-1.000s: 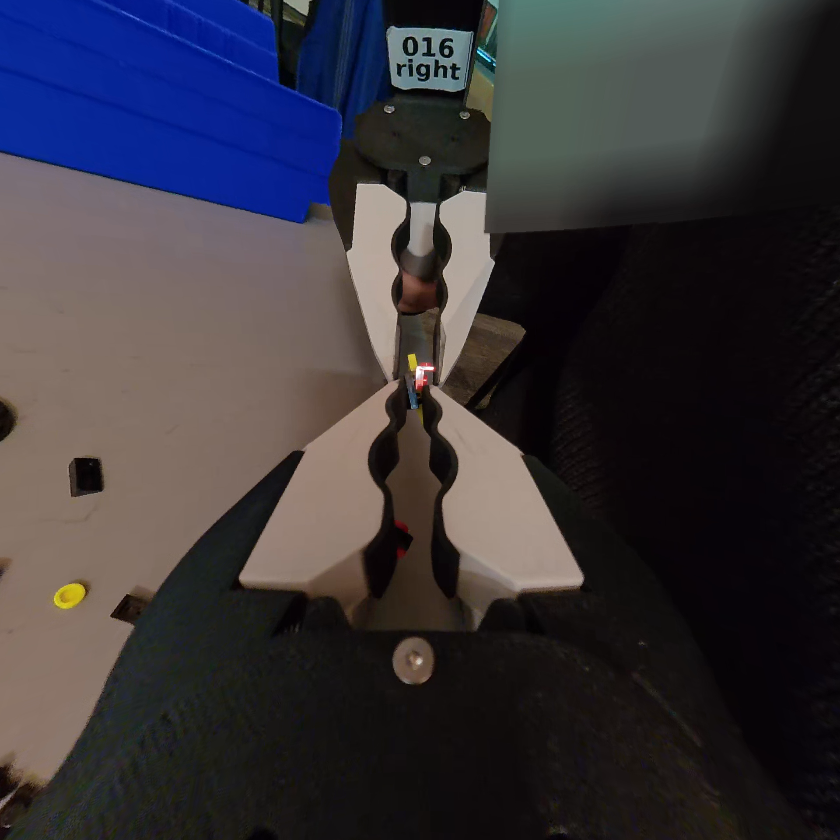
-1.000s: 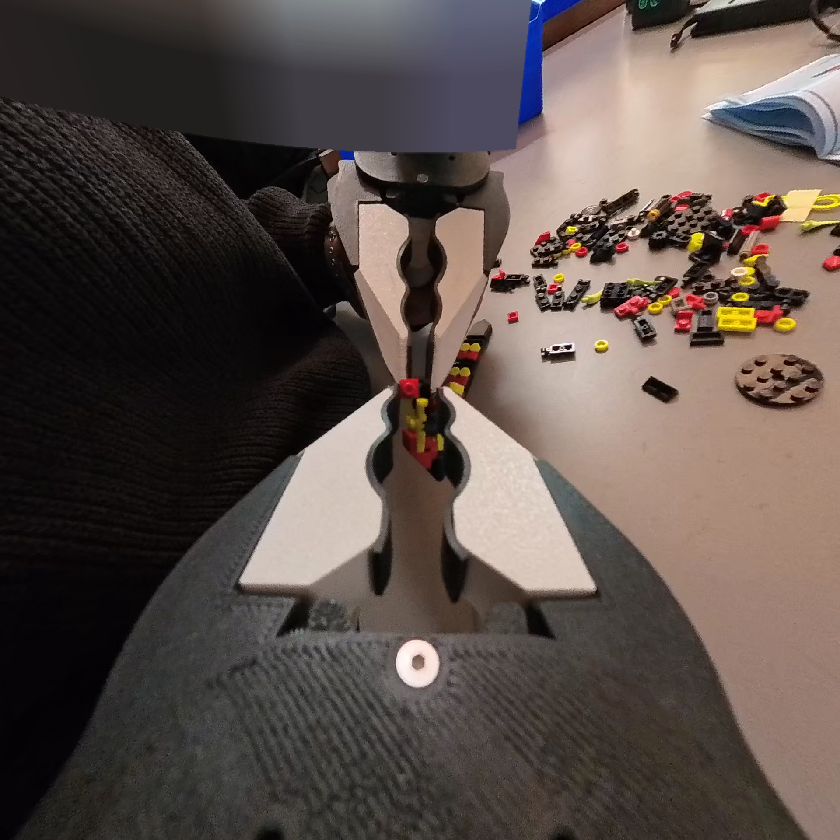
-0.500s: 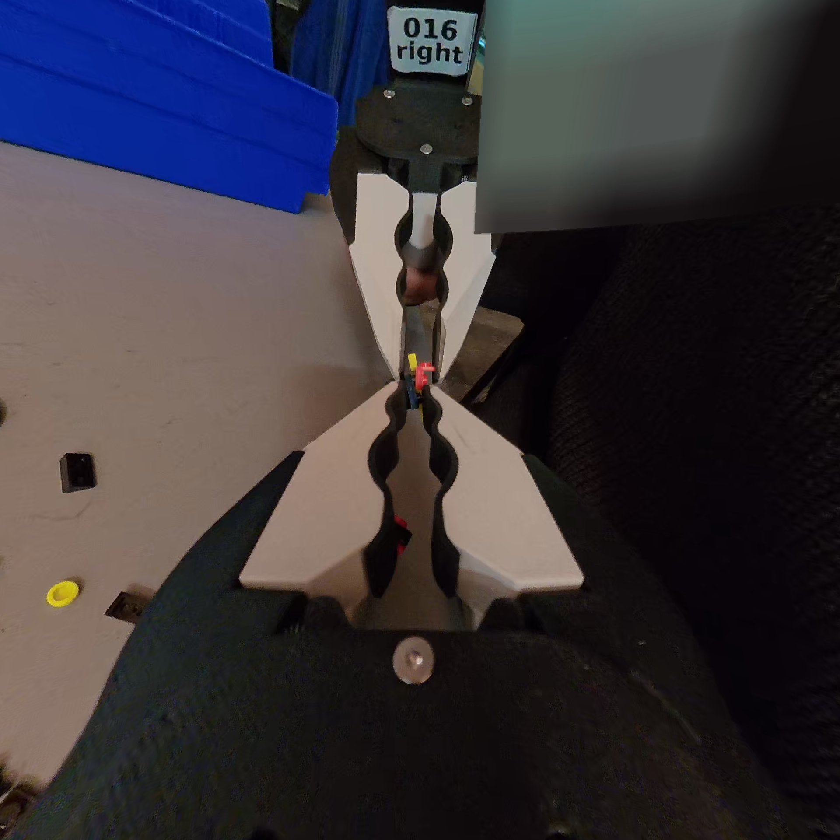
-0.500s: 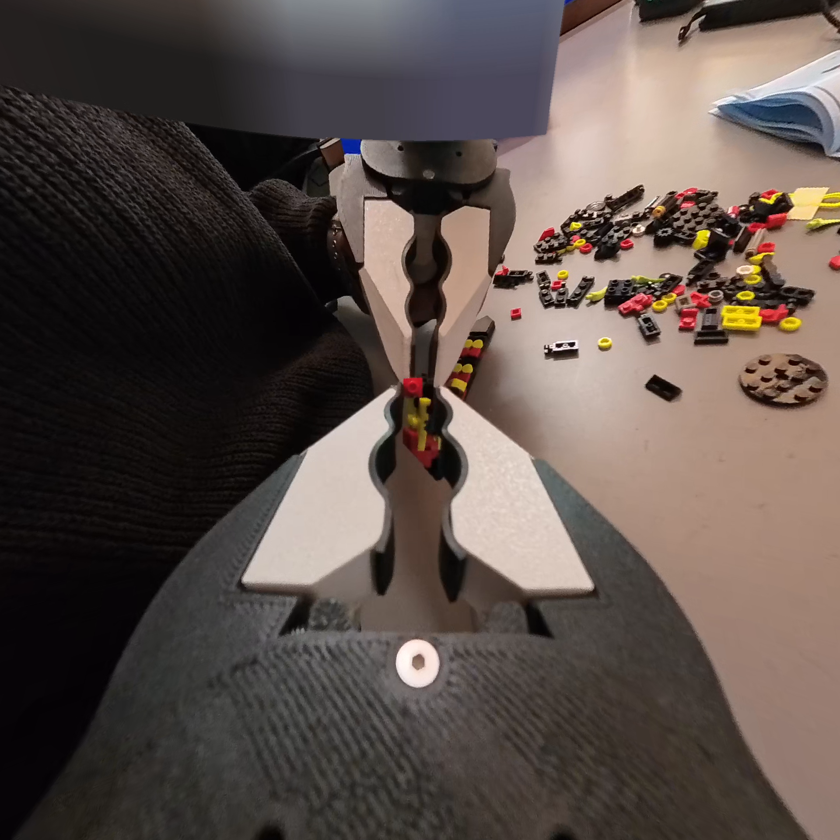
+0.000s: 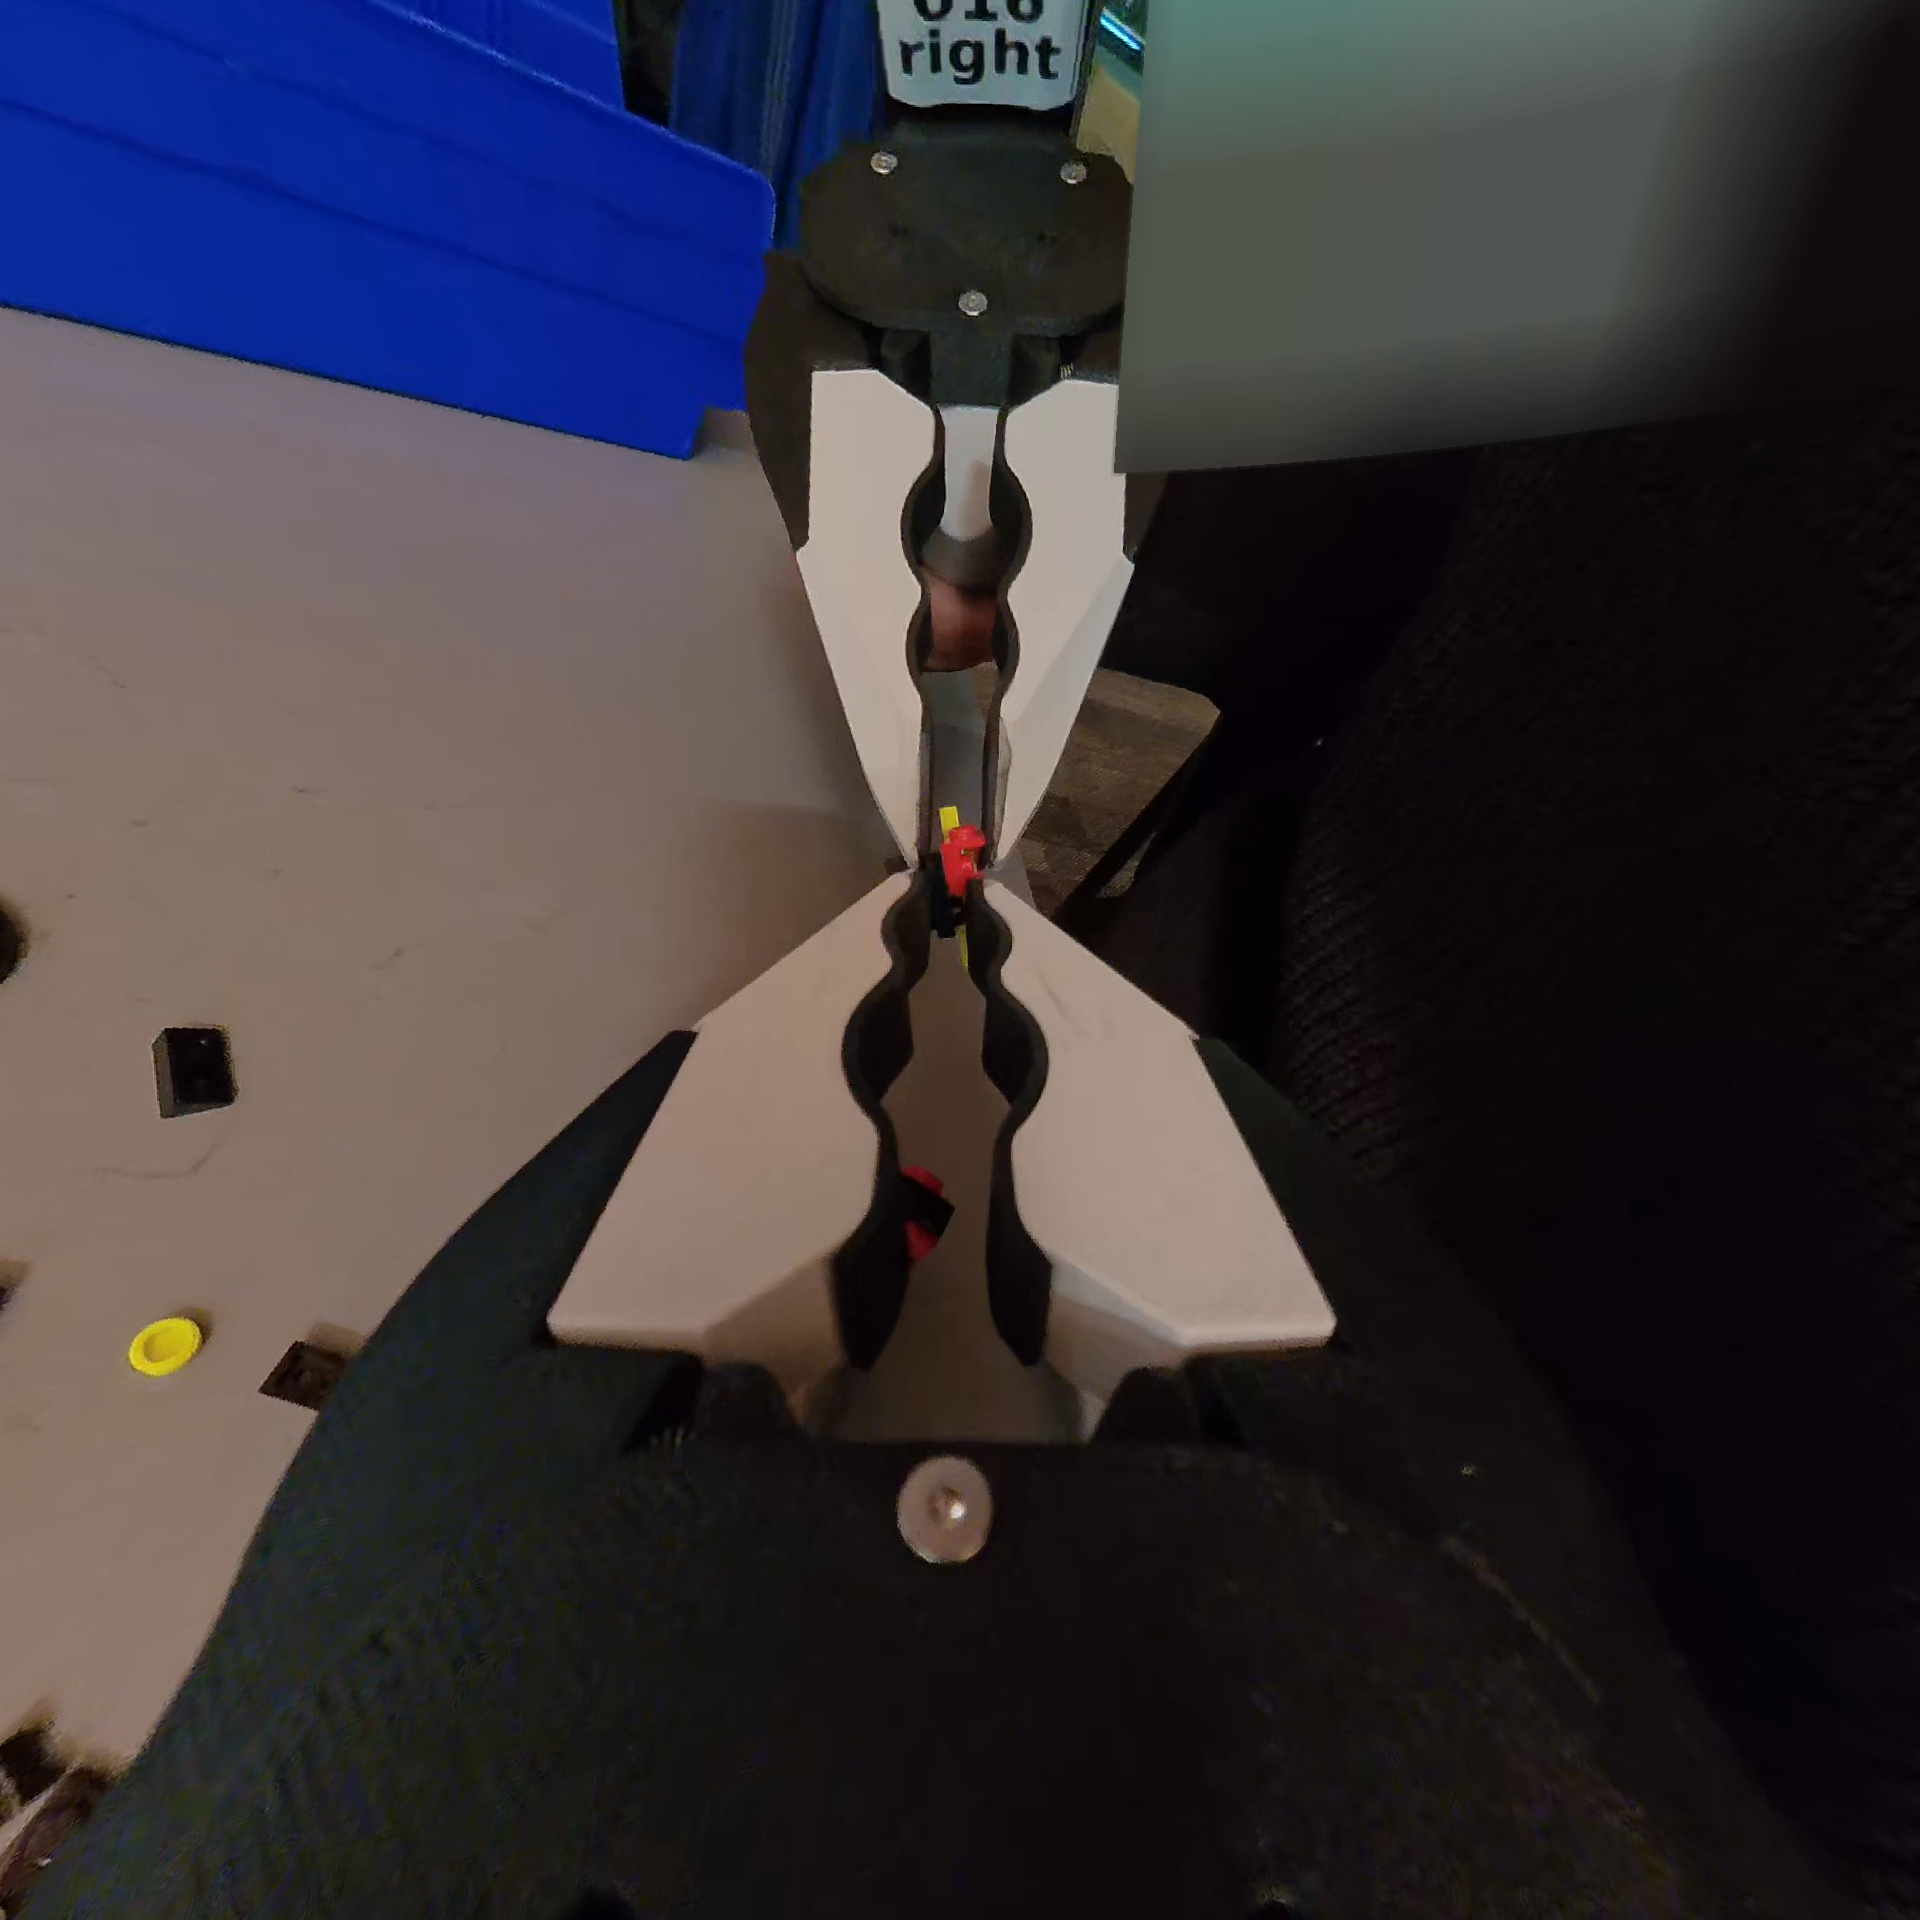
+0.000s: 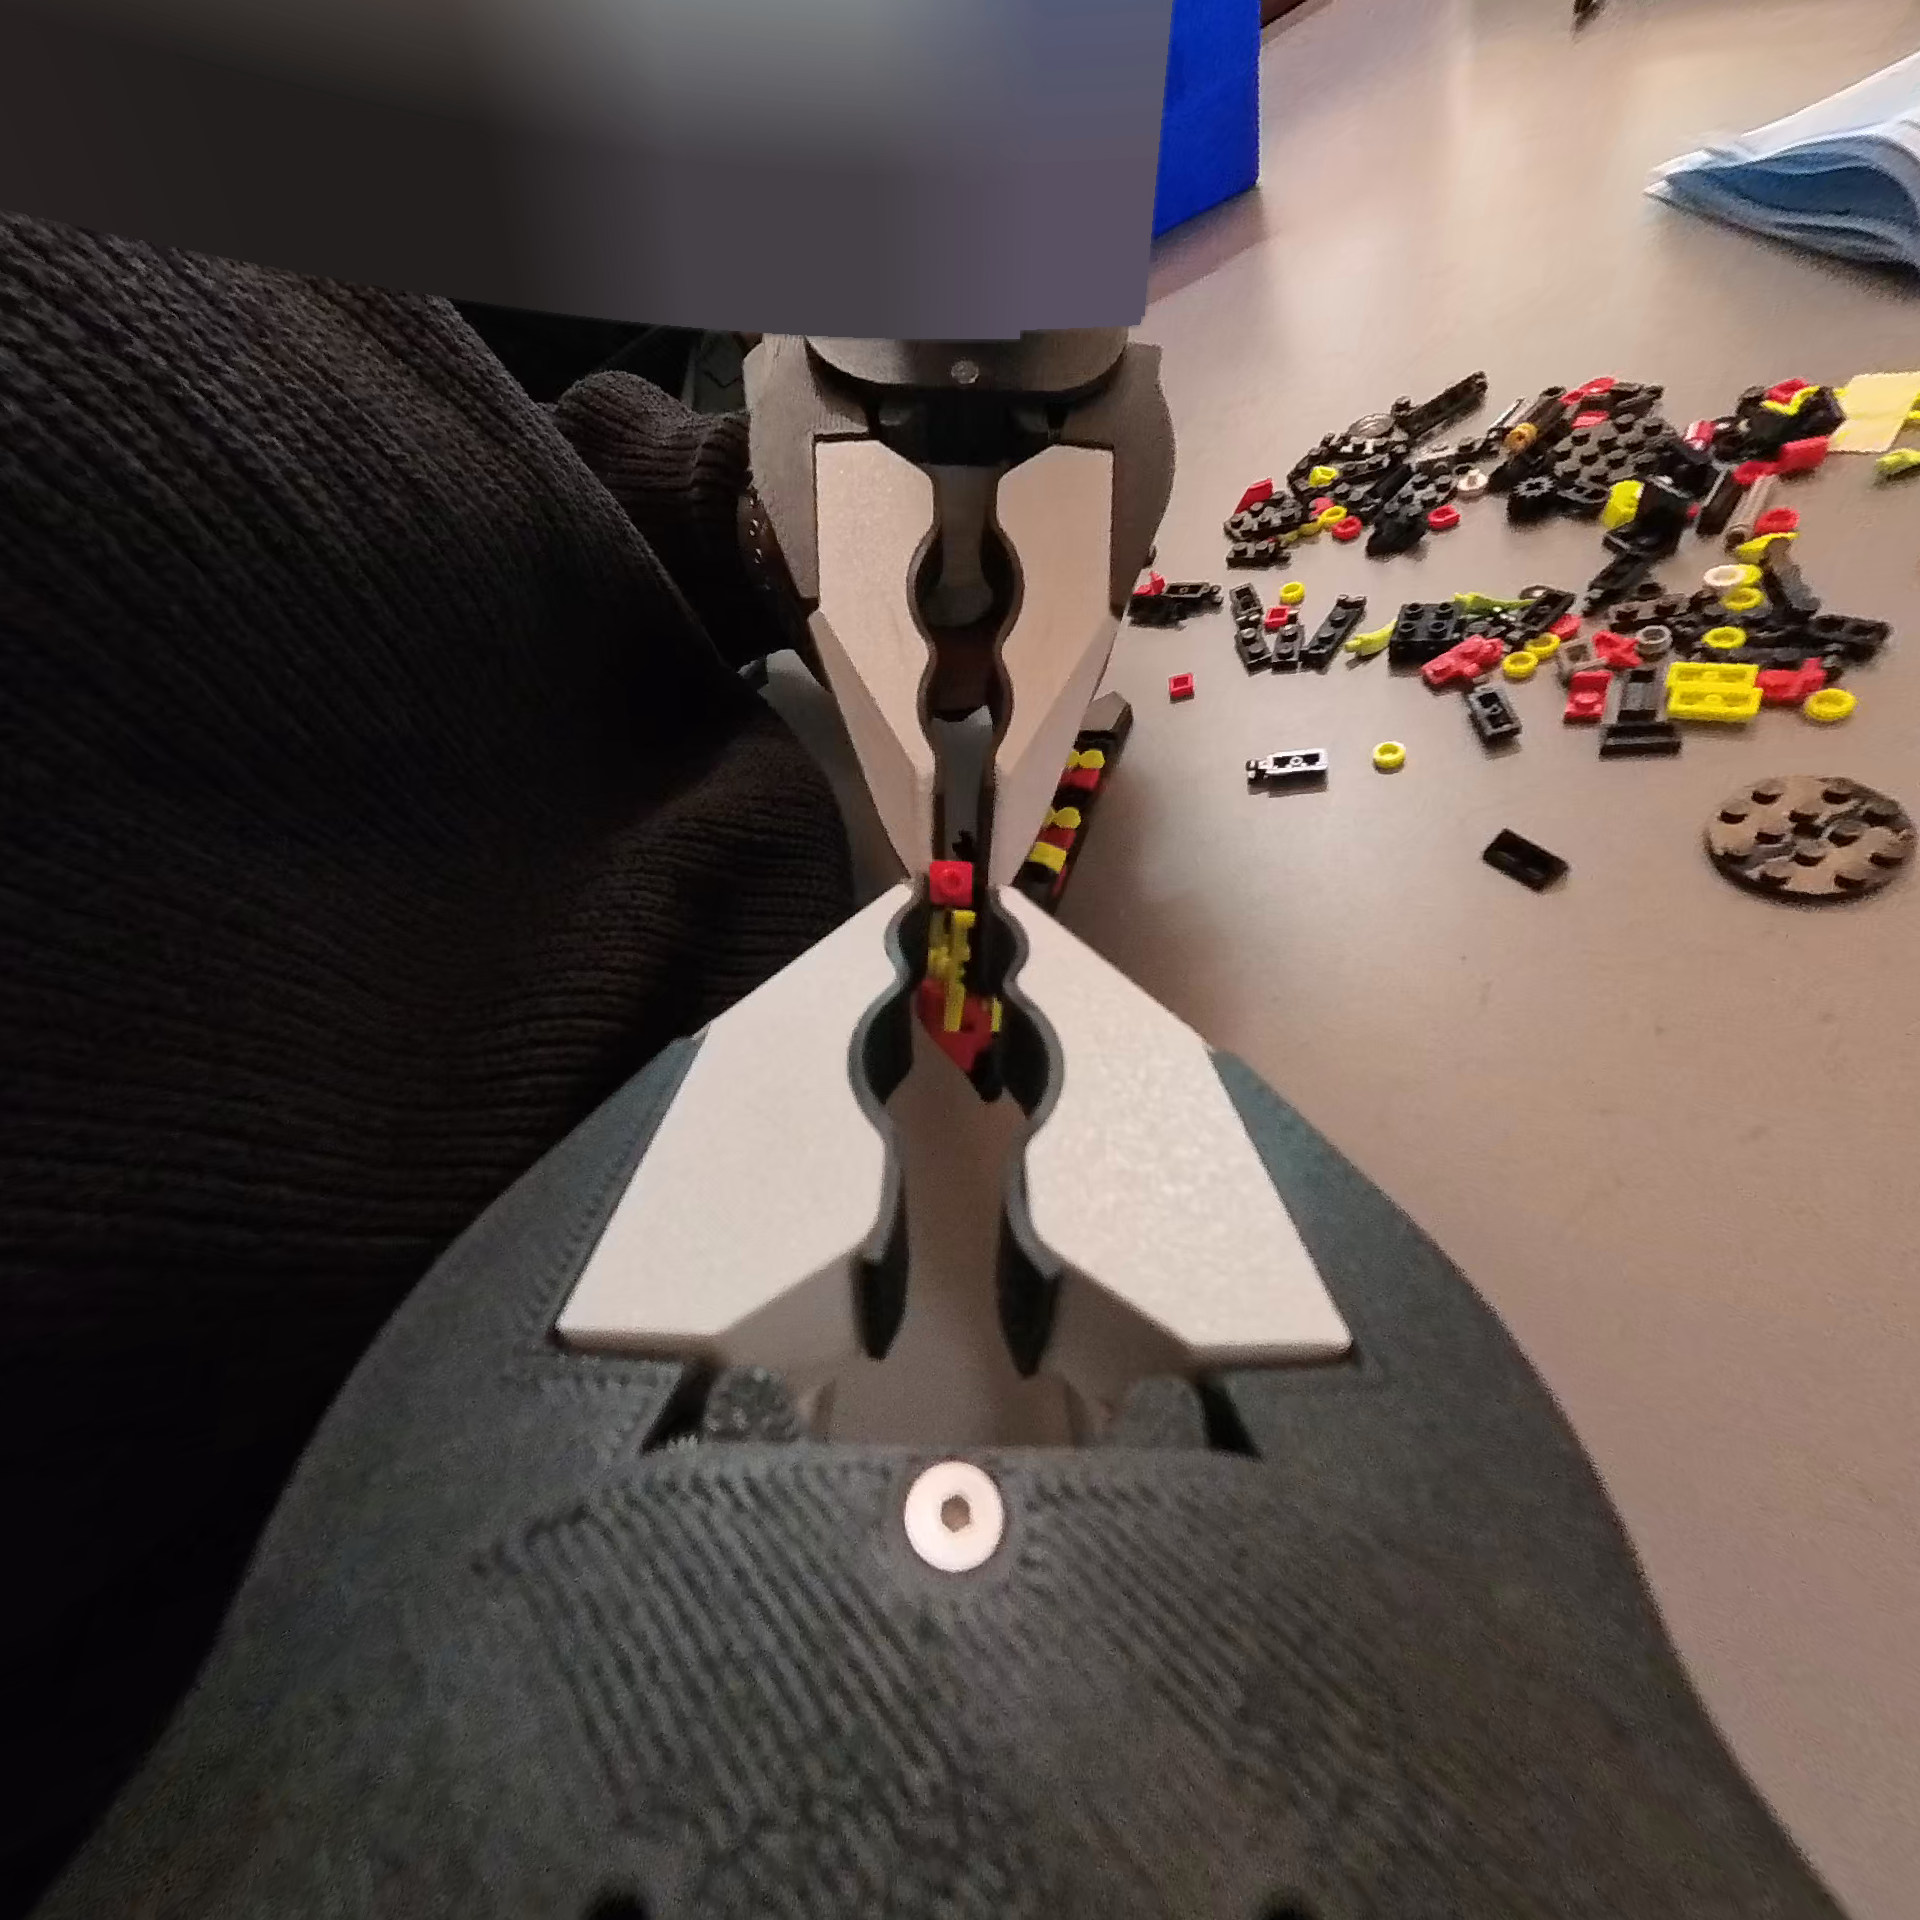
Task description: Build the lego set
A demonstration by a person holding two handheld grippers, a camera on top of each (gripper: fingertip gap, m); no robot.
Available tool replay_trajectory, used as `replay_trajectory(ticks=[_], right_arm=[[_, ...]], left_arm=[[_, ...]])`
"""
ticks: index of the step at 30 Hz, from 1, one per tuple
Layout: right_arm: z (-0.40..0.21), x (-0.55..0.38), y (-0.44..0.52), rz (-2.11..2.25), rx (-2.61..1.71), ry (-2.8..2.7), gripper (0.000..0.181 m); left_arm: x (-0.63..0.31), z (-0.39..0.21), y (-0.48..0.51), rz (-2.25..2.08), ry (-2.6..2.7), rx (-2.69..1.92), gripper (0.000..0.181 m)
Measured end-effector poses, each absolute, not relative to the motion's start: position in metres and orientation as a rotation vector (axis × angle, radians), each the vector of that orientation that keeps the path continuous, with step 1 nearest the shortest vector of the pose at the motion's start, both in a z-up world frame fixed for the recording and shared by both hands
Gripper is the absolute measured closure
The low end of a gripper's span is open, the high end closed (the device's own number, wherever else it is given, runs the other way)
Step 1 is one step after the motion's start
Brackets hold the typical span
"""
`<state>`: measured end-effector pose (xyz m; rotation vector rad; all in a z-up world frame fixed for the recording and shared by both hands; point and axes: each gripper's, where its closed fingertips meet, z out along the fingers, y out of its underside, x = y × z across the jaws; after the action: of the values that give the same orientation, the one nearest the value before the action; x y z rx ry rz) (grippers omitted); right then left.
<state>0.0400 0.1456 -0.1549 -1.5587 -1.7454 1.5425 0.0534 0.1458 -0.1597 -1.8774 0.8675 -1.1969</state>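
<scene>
- Closer in since the earlier frames – two grippers tip to tip, the far one looming larger in each wrist view, its label now cut by the top edge.
- Left gripper (image 5: 948, 902): jaws nearly closed, pinched on one slim black, red and yellow lego assembly (image 6: 961, 982) at the tips.
- Right gripper (image 6: 954, 914): jaws nearly closed too, clamped on the same assembly, a red stud piece (image 6: 951, 883) at its far end between both sets of tips.
- Held just off the near edge of the bench (image 6: 1455, 1039), beside a dark knit sleeve (image 6: 364, 727).
- One second black strip with red and yellow pieces (image 6: 1075, 800) on the bench behind the tips.
- One loose pile of lego parts (image 6: 1558, 603) toward the far right; one dark round plate (image 6: 1810, 837) near it.
- One blue bin (image 5: 364, 208) at the far left edge; one yellow ring (image 5: 164, 1347), one black brick (image 5: 194, 1068) close by.
</scene>
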Motion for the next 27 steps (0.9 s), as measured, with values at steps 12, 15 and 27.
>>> replay_trajectory(ticks=[12, 15, 27], right_arm=[[-0.172, 0.038, 0.18, 1.498, -1.807, -1.543, 0.173], [-0.193, 0.04, 0.19, 1.447, -1.977, -1.497, 0.172], [-0.216, 0.047, 0.216, 1.344, -2.191, -1.337, 0.167]], left_arm=[[0.038, -0.172, 0.172, -1.124, 0.641, -2.011, 0.157], [0.031, -0.175, 0.177, -1.117, 0.589, -2.034, 0.156], [0.032, -0.186, 0.177, -1.121, 0.566, -2.106, 0.157]])
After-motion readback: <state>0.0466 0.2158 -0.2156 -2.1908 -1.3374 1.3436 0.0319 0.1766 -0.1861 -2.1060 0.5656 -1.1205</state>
